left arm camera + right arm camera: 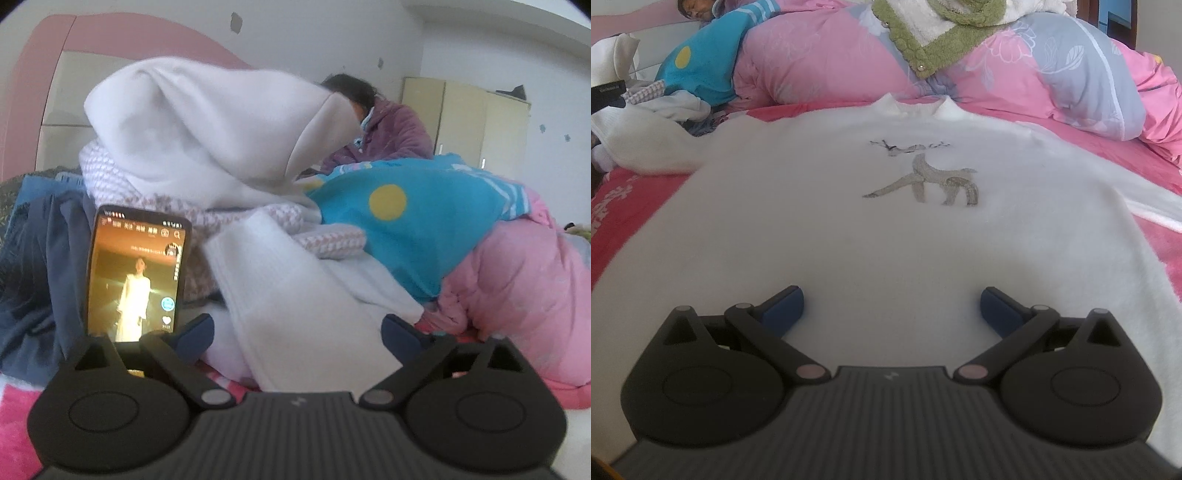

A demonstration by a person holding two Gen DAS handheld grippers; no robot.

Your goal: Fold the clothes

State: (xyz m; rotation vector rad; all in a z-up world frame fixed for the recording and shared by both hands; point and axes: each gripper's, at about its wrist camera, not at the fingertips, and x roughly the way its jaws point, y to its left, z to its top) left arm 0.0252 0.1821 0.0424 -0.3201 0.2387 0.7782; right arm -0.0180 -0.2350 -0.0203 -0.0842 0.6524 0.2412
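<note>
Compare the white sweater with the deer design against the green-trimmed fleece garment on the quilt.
The white deer-design sweater lies spread flat on the bed, front up; the green-trimmed cream fleece garment sits bunched on top of the pink floral quilt. The sweater is plain white with a grey deer motif; the fleece garment has thick green edging and snap buttons. The sweater lies right before the open right tool; the fleece garment lies farther off. Both look soft and pale.

One white sweater (886, 229) is lying spread out; one phone (138, 273) is standing left; two grippers are showing; one person (384, 129) is sitting far.
</note>
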